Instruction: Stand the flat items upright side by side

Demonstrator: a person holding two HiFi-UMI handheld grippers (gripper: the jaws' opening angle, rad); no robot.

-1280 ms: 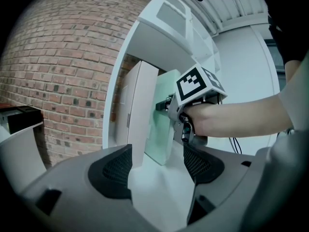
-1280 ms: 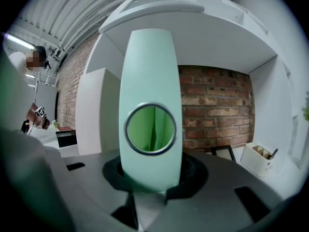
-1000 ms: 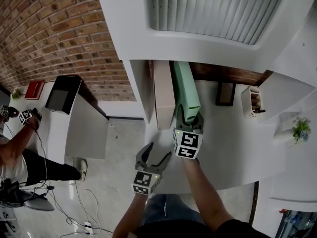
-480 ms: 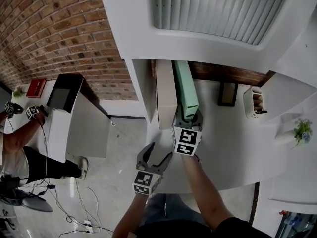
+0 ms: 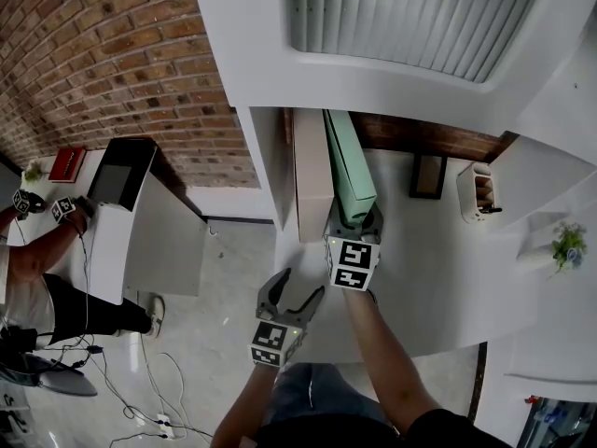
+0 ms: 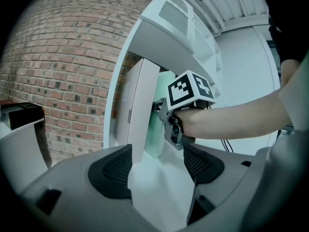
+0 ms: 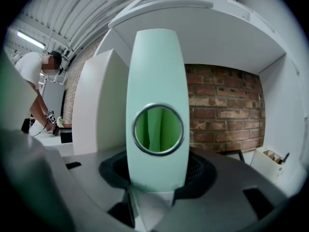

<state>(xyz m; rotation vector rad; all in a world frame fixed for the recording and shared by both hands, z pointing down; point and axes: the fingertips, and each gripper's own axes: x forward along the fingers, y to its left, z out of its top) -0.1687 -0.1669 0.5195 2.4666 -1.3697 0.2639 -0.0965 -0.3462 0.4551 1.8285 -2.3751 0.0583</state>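
Note:
A mint-green binder (image 5: 350, 166) stands upright on the white desk (image 5: 438, 278) inside the shelf bay, with a white binder (image 5: 311, 175) upright just to its left. My right gripper (image 5: 356, 220) straddles the green binder's spine (image 7: 157, 81). Its jaws have just been opening and sit loosely on either side of the spine. The white binder (image 7: 99, 110) shows to the left in the right gripper view. My left gripper (image 5: 300, 287) hovers open and empty at the desk's front edge, facing both binders (image 6: 140, 110) and the right gripper (image 6: 181, 115).
The bay's white side wall (image 5: 266, 166) stands just left of the white binder. Further right on the desk are a small dark frame (image 5: 427, 177), a white pen holder (image 5: 476, 192) and a small plant (image 5: 566, 243). A person (image 5: 37, 250) works at a table far left.
The right gripper's jaws stand a little wider round the green binder, and it has edged slightly toward the shelf. The left gripper has stayed put.

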